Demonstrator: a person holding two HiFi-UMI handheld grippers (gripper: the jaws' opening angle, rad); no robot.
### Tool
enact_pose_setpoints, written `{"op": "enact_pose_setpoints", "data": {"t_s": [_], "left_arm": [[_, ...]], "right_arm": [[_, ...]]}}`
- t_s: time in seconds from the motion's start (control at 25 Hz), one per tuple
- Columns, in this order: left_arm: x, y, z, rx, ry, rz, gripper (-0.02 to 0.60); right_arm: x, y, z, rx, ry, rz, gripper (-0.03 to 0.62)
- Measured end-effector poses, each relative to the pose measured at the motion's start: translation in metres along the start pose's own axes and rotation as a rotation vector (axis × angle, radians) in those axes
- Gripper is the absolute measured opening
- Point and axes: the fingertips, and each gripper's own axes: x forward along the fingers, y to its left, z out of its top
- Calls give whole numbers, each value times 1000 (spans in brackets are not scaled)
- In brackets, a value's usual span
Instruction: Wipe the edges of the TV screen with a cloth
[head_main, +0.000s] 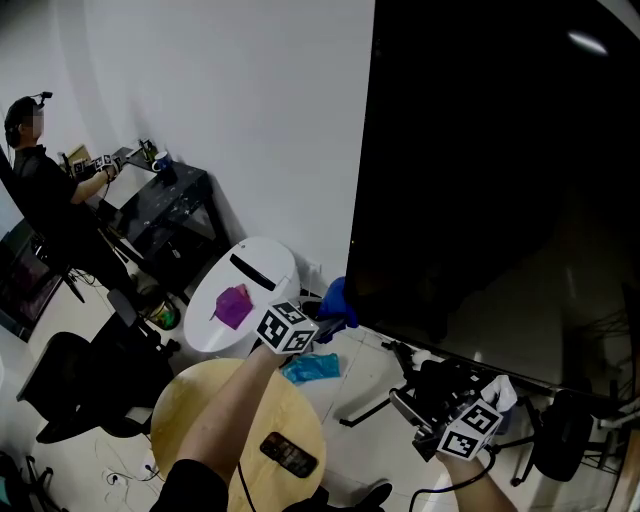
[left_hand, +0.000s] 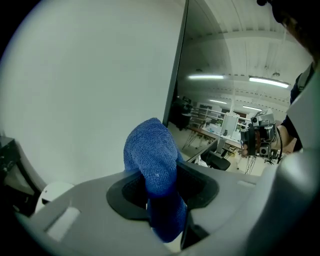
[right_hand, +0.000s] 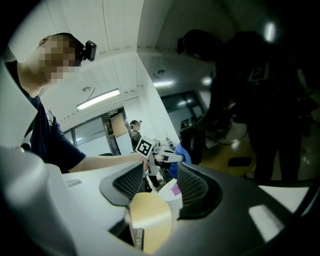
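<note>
Left gripper view: we are clamping the left hand-held gripper (left_hand: 162, 197) on the bunched blue cloth (left_hand: 152, 155), seemingly soft and floppy, while the right hand-held gripper (right_hand: 160, 186) is gaping empty.

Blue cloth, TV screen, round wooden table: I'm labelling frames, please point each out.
blue cloth (left_hand: 156, 155), left gripper view, its folded upper part
TV screen (head_main: 500, 150), head view, the dark panel's middle
round wooden table (head_main: 296, 408), head view, bare top

We count two grippers, the left gripper (left_hand: 160, 195) and the right gripper (right_hand: 159, 182); three cloths, a blue cloth (head_main: 338, 300), a teal cloth (head_main: 311, 368) and a purple cloth (head_main: 233, 306); one TV screen (head_main: 500, 180); one round table (head_main: 215, 410) at six o'clock; one phone (head_main: 289, 455); one seated person (head_main: 45, 190) at ten o'clock.
</note>
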Motion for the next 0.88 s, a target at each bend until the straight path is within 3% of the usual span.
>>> {"op": "enact_pose_setpoints", "data": {"t_s": [0.32,0.88], "left_arm": [[-23,-8,46,57,-56,19,129],[-64,-23,126,161,-116,62,129]], "right_arm": [[-6,5,45,-125,-70,-71,215],[7,43,138,-286,-148,-44,127]]}}
